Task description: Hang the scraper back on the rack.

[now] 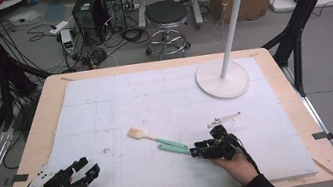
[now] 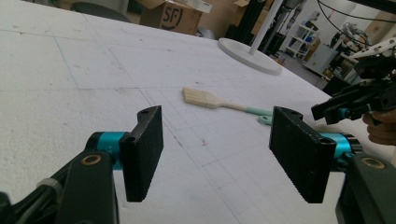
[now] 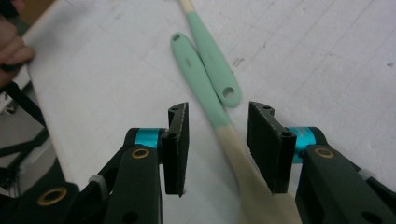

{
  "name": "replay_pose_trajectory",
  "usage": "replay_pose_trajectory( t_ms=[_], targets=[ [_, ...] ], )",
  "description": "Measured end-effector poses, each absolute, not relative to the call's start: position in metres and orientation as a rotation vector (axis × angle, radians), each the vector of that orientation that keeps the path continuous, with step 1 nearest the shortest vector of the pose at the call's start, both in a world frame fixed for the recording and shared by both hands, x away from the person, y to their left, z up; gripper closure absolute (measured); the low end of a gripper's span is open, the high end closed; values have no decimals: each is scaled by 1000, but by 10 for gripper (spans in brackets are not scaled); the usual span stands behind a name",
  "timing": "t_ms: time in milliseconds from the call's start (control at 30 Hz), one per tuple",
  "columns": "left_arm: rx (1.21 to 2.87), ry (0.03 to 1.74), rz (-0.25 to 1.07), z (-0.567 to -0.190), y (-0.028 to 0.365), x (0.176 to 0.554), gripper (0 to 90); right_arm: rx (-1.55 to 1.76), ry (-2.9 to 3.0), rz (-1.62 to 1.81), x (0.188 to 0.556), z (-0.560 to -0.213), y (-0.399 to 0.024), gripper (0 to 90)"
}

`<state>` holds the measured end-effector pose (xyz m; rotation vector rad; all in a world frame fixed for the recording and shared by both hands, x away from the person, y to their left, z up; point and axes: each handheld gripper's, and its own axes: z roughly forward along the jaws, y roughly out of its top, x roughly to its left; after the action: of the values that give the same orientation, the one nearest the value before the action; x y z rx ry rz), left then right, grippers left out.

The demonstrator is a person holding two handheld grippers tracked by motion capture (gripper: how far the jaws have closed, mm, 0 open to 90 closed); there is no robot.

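Observation:
Two mint-handled utensils lie side by side on the white mat. One is a brush (image 1: 146, 136) with pale bristles, whose handle (image 3: 212, 56) has a hole at its end. The other, a spatula (image 1: 173, 149), has a cream shaft (image 3: 236, 154) that runs between the jaws of my right gripper (image 3: 217, 149); its pads stand apart from the shaft on both sides, so this gripper (image 1: 196, 150) is open. My left gripper (image 1: 82, 167) rests at the mat's near left corner, jaws wide and empty (image 2: 215, 154), facing the brush (image 2: 205, 98).
A white stand with a round base (image 1: 223, 78) and a tall pole rises at the mat's far right, with a whisk (image 1: 220, 29) hanging from it. The white foam mat (image 1: 104, 98) covers most of the wooden table. A stool (image 1: 166, 15) and boxes stand beyond the far edge.

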<state>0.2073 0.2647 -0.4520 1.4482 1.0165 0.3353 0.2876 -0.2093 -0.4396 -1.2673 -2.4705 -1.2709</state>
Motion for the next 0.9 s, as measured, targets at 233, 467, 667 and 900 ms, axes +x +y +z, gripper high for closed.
replay_pose_trajectory(
  t_ms=[233,467,667,900],
  targets=[
    [1449,1016,336,-452,265,207,358,-1259,-2479,-1230,294,-446,-207,613],
    [1445,1016,336,-452,265,207,357,-1250,-2445,-1213,295,-448,-204,639],
    [1451,1016,334,-452,264,208,357,-1234,-2455,-1214,295,-449,-203,648],
    [1458,1017,335,-452,263,208,357,-1183,-2600,-1195,289,-448,-197,697]
  ],
)
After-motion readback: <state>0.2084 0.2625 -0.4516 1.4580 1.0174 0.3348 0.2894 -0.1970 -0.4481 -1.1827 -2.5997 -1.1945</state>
